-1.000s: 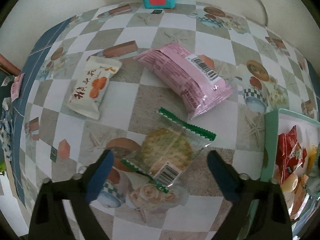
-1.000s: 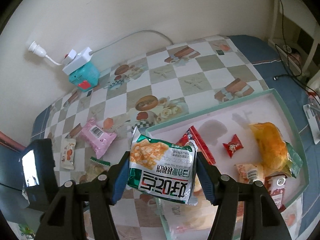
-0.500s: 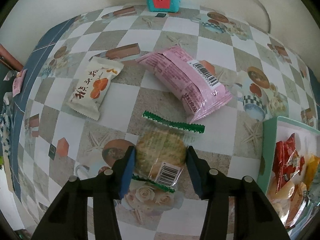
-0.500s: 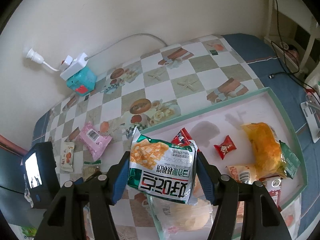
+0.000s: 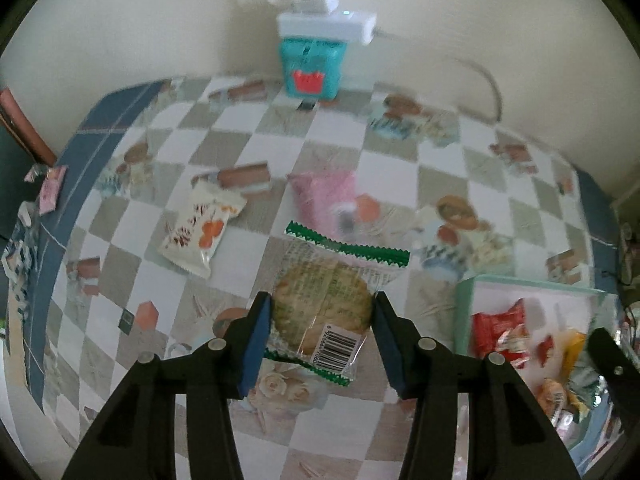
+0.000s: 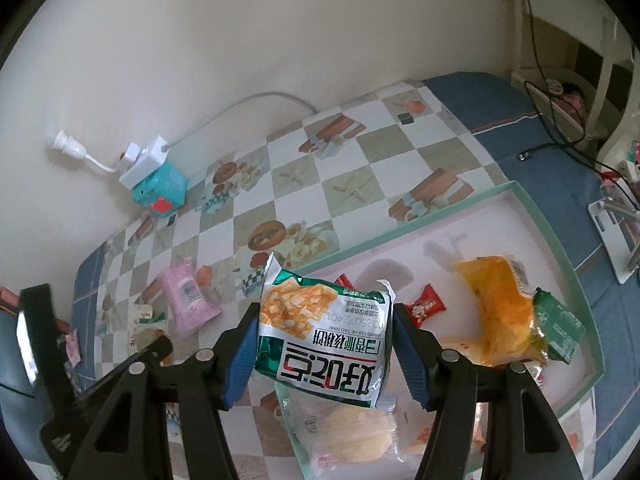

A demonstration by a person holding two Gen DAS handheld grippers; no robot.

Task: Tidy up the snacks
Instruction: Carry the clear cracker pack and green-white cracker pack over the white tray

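You have a snack in each claw, and both are up off the checkered, picture-printed surface (image 5: 400, 168), which suits carrying them across to the shallow mint-green-rimmed tray with a pale pink floor (image 6: 460, 216) where the sorted packets already lie.

In the left wrist view, your left claw (image 5: 320, 320) sits low and centre. Its blue pads are drawn partway in and press on both sides of the round pale biscuit in a clear wrapper with green zigzag ends (image 5: 324, 300). The grip falls across the biscuit itself rather than the loose film, probably because the film alone would slip. The wrapper's barcode end hangs toward the camera. The tray's corner shows at the right edge of that frame, so I judge the biscuit is bound that way.

In the right wrist view, your right claw (image 6: 324, 344) is also partly closed, its pads clamped on the flanks of the green-and-white foil pouch printed with golden cracker squares (image 6: 320, 340). It hangs over the tray's near left corner, above a clear bag of pale round crackers (image 6: 348, 432) lying there.

Still on the surface, left of the tray: a pink rectangular foil packet with a barcode (image 6: 186, 300) and a small white pillow packet with orange fruit print (image 5: 200, 232). A teal cube-shaped box carrying a white power strip (image 5: 312, 64) stands against the wall at top centre.
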